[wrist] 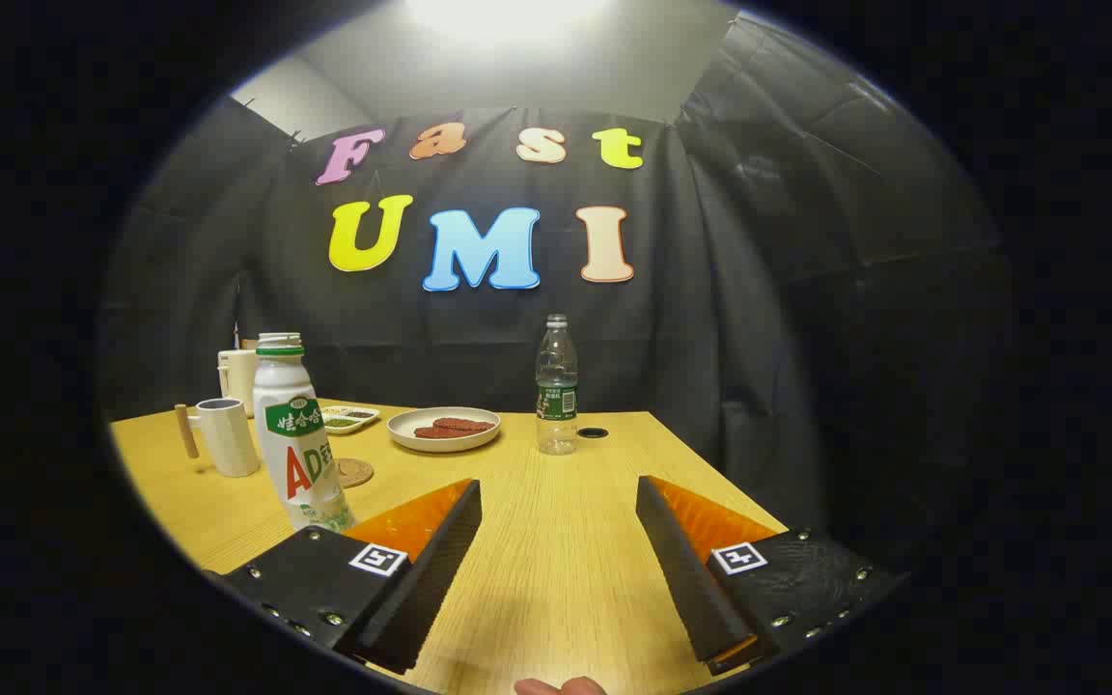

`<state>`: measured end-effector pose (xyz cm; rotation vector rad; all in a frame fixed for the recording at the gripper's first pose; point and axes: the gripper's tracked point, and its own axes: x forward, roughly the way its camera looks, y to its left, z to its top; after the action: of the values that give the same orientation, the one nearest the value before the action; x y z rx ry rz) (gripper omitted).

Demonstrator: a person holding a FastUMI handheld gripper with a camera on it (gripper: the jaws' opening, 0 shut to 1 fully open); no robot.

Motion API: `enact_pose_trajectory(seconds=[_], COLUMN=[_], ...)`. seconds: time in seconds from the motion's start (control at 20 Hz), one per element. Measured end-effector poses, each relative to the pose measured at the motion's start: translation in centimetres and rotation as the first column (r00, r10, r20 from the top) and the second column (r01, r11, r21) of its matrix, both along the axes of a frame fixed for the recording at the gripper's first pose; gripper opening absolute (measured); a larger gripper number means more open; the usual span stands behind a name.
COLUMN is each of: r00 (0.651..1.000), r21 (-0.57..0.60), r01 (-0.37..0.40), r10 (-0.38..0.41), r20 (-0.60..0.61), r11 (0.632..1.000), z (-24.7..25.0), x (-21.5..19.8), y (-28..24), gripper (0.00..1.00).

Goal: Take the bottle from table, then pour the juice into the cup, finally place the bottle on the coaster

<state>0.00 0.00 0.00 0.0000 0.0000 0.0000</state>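
The gripper (558, 560) hung low over the table (556, 569) with its fingers wide apart and holding nothing, ready to go around something; the white juice bottle (297, 439) stood upright at ten o'clock, just beside the left finger; the cup (228, 436) and round coaster (355, 472) sat close behind it, handy for pouring.
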Motion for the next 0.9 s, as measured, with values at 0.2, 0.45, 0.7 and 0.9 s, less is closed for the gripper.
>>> enact_pose_trajectory(seconds=[0.2, 0.45, 0.7, 0.9], r00=[1.0, 1.0, 0.999, 1.0], r21=[0.001, 0.01, -0.003, 0.003], r01=[0.003, 0.003, 0.001, -0.006], r10=[-0.003, -0.003, -0.001, 0.006], r20=[-0.016, 0.002, 0.048, 0.005], r11=[1.0, 1.0, 1.0, 1.0], z=[-0.2, 2.2, 6.6, 7.1], x=[2.9, 5.6, 4.9, 1.6], y=[0.0, -0.1, 1.5, 4.0], gripper=[0.99, 0.99, 0.99, 0.99])
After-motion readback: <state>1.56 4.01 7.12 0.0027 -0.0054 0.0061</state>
